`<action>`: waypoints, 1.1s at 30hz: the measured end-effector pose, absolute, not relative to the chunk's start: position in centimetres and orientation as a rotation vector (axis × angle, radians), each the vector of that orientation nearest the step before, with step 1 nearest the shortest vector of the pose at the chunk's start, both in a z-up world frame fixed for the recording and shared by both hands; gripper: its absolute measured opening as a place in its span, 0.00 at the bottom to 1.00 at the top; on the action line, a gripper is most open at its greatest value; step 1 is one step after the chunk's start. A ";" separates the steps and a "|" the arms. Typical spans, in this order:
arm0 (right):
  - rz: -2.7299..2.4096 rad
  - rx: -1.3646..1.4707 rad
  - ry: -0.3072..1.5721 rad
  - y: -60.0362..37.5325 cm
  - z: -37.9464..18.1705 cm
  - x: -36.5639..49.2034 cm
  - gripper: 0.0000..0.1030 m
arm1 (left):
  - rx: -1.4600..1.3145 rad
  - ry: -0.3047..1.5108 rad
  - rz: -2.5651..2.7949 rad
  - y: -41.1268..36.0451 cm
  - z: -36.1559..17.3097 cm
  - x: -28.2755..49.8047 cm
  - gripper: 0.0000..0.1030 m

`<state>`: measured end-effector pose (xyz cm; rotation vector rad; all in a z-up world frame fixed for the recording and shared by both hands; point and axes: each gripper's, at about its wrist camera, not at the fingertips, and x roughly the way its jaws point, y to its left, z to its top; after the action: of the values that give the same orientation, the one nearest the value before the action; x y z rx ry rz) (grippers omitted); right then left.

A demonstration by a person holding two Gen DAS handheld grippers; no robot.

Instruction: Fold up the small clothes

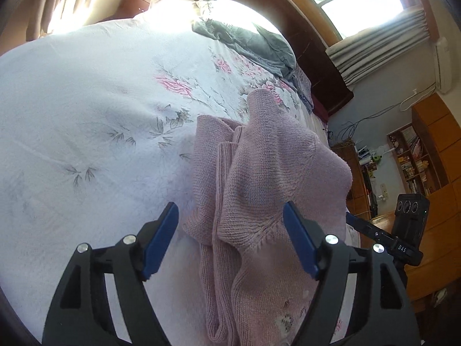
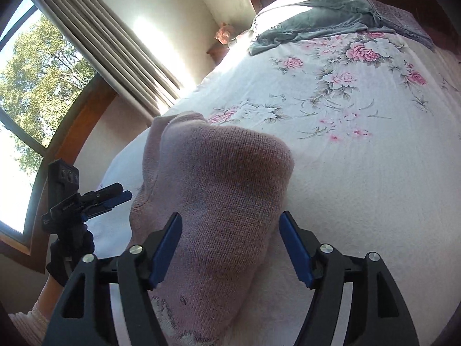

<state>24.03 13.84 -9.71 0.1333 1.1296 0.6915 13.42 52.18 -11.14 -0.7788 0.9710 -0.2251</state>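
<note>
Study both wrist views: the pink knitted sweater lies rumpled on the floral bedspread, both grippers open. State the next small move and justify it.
Probably close the left gripper on the near hem of the pink sweater, ready to pull it flat. The garment is bunched and humped on the bedspread, not spread for folding; the knit already sits between the left jaws, and the right gripper also stands open over it.
</note>
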 end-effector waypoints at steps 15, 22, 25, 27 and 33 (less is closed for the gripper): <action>0.777 0.330 1.270 13.0 -14.8 24.7 0.78 | -0.811 1.081 -0.367 49.2 -17.1 17.4 0.86; 0.812 0.363 1.321 15.2 -17.3 25.2 0.91 | -0.918 1.011 -0.474 48.7 -17.8 17.0 0.88; 0.818 0.349 1.328 16.4 -18.3 25.2 0.92 | -0.928 1.004 -0.478 48.3 -18.5 16.6 0.88; 0.810 0.335 1.314 16.9 -18.2 25.0 0.91 | -0.902 1.004 -0.474 47.8 -18.3 16.4 0.85; 0.868 0.414 1.282 15.8 -16.6 23.9 0.64 | -0.946 0.978 -0.541 46.7 -17.6 15.3 0.41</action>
<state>23.94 15.82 -16.55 0.4144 1.2818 0.8680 15.28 46.66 -17.60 -0.9456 0.9784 -0.5406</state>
